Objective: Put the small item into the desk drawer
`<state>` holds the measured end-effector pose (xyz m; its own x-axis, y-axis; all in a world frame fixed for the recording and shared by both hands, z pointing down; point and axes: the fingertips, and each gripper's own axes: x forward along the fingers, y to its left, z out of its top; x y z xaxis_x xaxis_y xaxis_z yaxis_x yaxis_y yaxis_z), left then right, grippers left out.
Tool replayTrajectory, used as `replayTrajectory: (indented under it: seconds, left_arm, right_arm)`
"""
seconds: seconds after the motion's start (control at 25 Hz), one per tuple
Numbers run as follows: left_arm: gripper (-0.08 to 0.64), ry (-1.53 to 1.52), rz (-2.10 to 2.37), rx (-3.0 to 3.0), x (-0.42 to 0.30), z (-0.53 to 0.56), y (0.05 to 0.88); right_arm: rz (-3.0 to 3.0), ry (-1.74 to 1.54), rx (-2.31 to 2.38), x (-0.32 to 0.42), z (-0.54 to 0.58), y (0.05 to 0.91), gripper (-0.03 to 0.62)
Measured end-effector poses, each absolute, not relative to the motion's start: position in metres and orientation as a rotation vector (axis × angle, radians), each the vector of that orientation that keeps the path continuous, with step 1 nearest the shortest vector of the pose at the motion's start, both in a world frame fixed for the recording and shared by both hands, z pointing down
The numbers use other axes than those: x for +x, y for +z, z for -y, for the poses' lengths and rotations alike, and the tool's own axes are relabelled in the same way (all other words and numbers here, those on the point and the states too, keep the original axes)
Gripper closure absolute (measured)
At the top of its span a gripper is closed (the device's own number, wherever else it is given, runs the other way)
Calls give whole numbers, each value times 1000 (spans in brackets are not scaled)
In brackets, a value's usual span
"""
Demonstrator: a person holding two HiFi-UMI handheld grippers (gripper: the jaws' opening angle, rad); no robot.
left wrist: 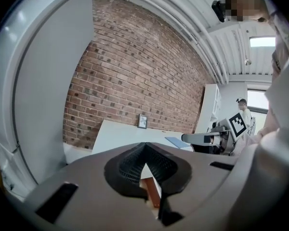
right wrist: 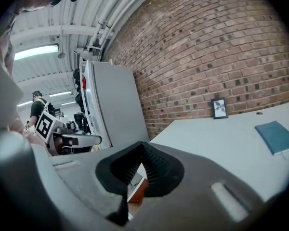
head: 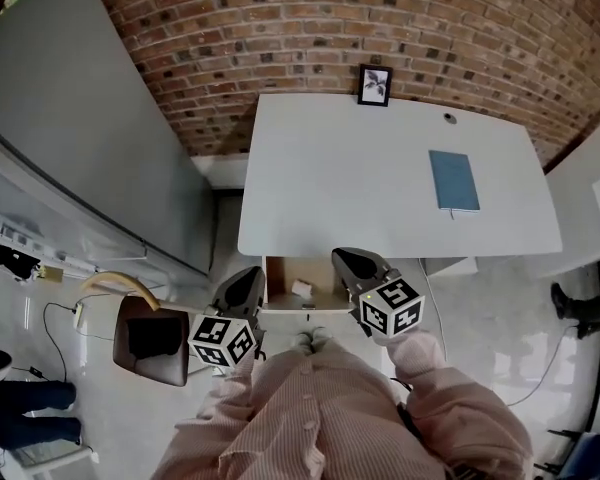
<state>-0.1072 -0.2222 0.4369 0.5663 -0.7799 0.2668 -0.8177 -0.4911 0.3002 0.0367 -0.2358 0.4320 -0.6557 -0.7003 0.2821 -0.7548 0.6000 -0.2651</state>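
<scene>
small item (head: 302,288) in open drawer (head: 280,273); left gripper (head: 252,273), right gripper (head: 342,257), jaws together

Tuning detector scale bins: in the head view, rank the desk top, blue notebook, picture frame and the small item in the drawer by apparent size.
1. desk top
2. blue notebook
3. picture frame, though it stands farthest from the camera
4. small item in the open drawer

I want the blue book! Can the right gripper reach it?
Probably yes: the right gripper sits at the desk edge, and nothing lies between it and the blue book. Its jaws are shut.
</scene>
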Motion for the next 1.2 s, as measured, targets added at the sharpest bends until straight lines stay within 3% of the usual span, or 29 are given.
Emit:
replayTrajectory:
  seconds: [0.64,1.2]
  left_arm:
    - [558,25,1492,2520,-128,243,366]
    - [558,60,1592,2540,-144,245,351]
  right_arm:
    - [2810,465,1466,84,253,358,588]
    - [2779,402,1533,96,257,347,588]
